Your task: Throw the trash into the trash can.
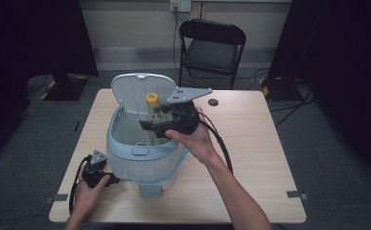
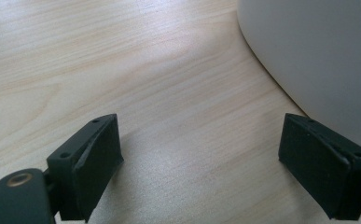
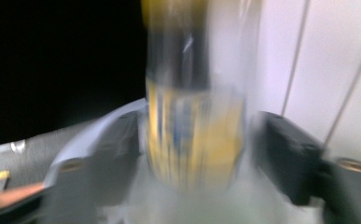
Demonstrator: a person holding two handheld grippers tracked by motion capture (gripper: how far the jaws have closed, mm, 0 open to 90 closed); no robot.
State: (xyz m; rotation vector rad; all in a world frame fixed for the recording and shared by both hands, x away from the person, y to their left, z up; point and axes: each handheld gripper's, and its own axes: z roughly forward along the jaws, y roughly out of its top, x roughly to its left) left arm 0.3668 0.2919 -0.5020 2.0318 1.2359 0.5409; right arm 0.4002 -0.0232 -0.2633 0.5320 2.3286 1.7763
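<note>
Bottle [image 1: 153, 111], yellow-capped, upright at frame centre above the open bin [image 1: 140, 152]; right gripper [image 1: 161, 125] brackets it, motion blur hides whether the jaws pinch, probably for dropping in. Left gripper [image 2: 201, 163], lower left, wide, idle on table [image 1: 250, 143] beside bin.

Wooden table [image 1: 250, 143], bin [image 1: 144, 160] on it
</note>
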